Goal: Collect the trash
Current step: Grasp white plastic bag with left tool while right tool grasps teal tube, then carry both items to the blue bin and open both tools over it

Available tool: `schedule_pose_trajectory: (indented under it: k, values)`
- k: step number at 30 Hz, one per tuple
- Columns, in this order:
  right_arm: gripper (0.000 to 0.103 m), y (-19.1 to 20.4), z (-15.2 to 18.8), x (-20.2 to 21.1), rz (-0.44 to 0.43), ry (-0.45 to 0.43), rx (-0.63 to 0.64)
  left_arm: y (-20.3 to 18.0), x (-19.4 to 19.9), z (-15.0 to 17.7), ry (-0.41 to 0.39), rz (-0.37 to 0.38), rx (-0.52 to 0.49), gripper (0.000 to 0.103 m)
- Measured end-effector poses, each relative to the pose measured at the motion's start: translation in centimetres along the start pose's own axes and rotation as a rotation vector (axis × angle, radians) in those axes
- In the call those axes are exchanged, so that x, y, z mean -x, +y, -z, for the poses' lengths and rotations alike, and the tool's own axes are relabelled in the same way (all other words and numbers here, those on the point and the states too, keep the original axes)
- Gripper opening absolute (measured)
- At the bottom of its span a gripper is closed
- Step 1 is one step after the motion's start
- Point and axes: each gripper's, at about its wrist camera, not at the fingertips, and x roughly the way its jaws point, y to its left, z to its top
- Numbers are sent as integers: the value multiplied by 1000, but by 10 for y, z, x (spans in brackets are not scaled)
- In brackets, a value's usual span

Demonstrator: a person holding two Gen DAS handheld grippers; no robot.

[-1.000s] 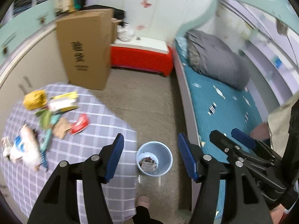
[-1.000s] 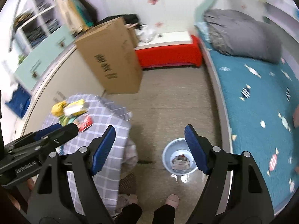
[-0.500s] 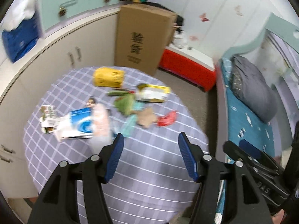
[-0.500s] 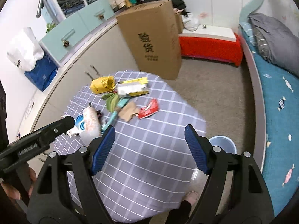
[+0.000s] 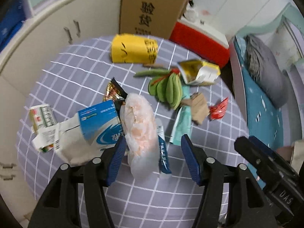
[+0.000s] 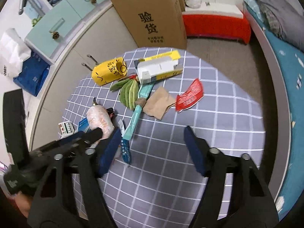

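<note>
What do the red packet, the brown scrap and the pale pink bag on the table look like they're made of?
Red packet: glossy plastic film or foil, shiny and creased. Brown scrap: matte kraft paper or thin card, folded flat. Pale pink bag: thin translucent plastic, crinkled, probably.

A home bedroom. Beside the round table point(image 6: 190, 171) in its checked cloth stands a bed point(image 6: 288, 72) with teal sheet and grey duvet point(image 6: 279, 15); behind the table, cupboards point(image 6: 62, 28) and a cardboard box point(image 6: 152, 13)
</note>
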Motion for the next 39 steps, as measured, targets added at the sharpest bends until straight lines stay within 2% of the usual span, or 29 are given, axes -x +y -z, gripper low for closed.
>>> schedule_pose_trajectory:
  k: [4, 6, 11, 15, 18, 20, 22, 29, 35, 39]
  values:
    - [60, 4, -2, -24, 1, 34, -48, 9, -22, -8, 44, 21, -8, 57]
    - [59, 6, -3, -32, 0, 49, -59, 14, -29, -12, 61, 43, -12, 36]
    - [57, 8, -8, -55, -28, 97, -103, 26, -22, -14, 50, 80, -15, 28]
    - [36, 12, -13, -77, -53, 129, -126, 35, -8, -15, 25, 86, -12, 26]
    - [33, 16, -16, -91, -63, 148, -134, 39, 1, -15, 10, 85, -18, 26]
    - [19, 17, -17, -96, -77, 160, -139, 40, 5, -15, 1, 82, -22, 26]
    - [14, 14, -16, -97, -100, 172, -158, 40, 9, -16, -8, 73, -20, 26]
    - [12, 7, -11, -58, -184, 163, -158, 20, 32, -15, -50, 55, -15, 26]
    - [12, -13, -2, -2, -252, 123, -159, -27, 63, -9, -106, 58, -65, 26]
    - [12, -32, -2, 33, -272, 82, -156, -73, 80, -2, -136, 79, -102, 26]
